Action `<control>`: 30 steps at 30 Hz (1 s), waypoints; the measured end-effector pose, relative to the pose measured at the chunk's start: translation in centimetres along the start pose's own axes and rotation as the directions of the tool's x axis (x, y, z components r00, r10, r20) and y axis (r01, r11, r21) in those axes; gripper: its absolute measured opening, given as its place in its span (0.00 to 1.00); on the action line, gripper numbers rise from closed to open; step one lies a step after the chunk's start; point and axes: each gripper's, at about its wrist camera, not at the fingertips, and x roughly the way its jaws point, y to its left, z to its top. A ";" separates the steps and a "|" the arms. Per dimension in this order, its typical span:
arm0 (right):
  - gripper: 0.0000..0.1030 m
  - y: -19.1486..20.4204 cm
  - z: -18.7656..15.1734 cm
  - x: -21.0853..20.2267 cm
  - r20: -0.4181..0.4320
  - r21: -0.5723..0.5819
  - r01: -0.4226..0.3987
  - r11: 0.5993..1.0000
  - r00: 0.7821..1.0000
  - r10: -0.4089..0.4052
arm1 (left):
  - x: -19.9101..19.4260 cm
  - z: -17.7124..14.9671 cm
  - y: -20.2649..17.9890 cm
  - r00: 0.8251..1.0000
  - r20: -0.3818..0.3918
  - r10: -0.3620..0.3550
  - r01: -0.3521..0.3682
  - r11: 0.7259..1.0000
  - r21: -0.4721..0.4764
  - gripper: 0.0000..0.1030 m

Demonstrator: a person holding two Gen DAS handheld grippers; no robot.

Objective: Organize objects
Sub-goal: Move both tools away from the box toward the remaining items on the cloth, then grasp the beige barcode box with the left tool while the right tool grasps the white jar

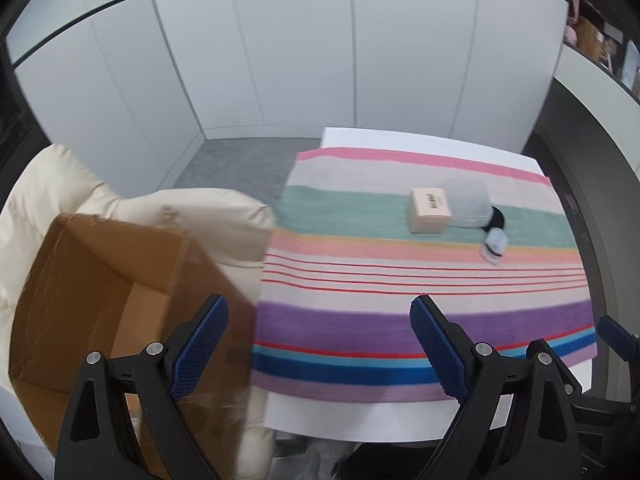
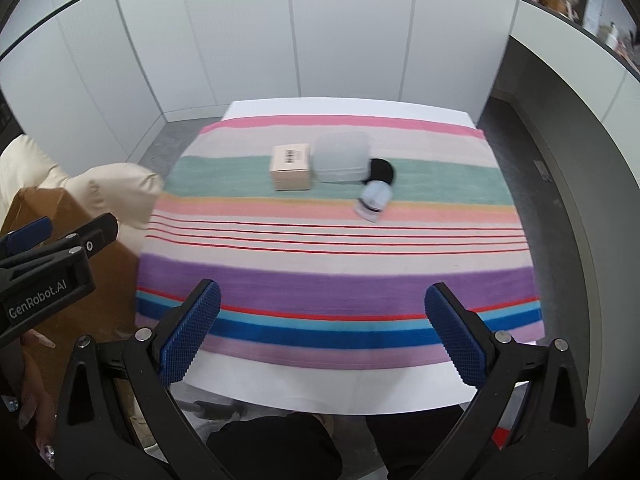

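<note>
On a striped cloth (image 2: 340,248) over a white table lie a small beige box (image 2: 291,166) (image 1: 430,210), a pale grey-blue squarish container (image 2: 341,157) (image 1: 469,202), a round black thing (image 2: 382,171) (image 1: 497,220) and a small light-blue item (image 2: 373,197) (image 1: 495,246), all close together on the green stripe. My left gripper (image 1: 320,346) hovers open and empty over the table's near left edge. My right gripper (image 2: 322,330) stands open and empty over the near edge, well short of the objects. The left gripper's body (image 2: 44,268) shows at the left of the right wrist view.
An open brown cardboard box (image 1: 104,300) rests on a cream cushioned chair (image 1: 208,212) left of the table. White wall panels stand behind. A grey floor and a curved white counter (image 2: 568,92) lie to the right. A person's dark clothing shows below the table edge.
</note>
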 end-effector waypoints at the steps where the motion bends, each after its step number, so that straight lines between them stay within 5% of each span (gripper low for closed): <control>1: 1.00 -0.5 0.0 0.0 -0.001 0.006 0.004 1.000 1.000 -0.004 | 0.2 0.1 -0.6 1.000 -0.006 -0.007 0.007 1.000 0.008 0.91; 7: 1.00 -3.7 -0.4 0.8 -0.011 0.031 0.028 0.999 1.000 -0.027 | 1.8 0.2 -3.3 0.997 -0.069 -0.041 0.044 0.998 0.041 0.91; 11: 1.00 -5.5 -0.3 1.8 -0.019 0.041 0.034 0.999 0.999 -0.033 | 4.1 0.8 -3.7 0.980 -0.165 -0.111 0.106 0.994 -0.036 0.90; 16: 1.00 -6.7 0.3 4.3 -0.032 0.015 0.044 0.999 0.999 -0.043 | 7.3 2.1 -5.2 0.980 -0.169 -0.110 0.108 0.994 -0.020 0.90; 20: 1.00 -7.5 1.0 7.2 -0.045 -0.008 0.027 1.000 0.999 -0.027 | 10.1 2.7 -7.1 0.954 -0.205 -0.217 0.227 0.974 0.026 0.90; 30: 1.00 -8.2 3.7 14.9 -0.088 -0.054 0.003 0.999 0.996 -0.008 | 16.5 5.3 -9.7 0.971 -0.168 -0.169 0.187 0.978 0.095 0.90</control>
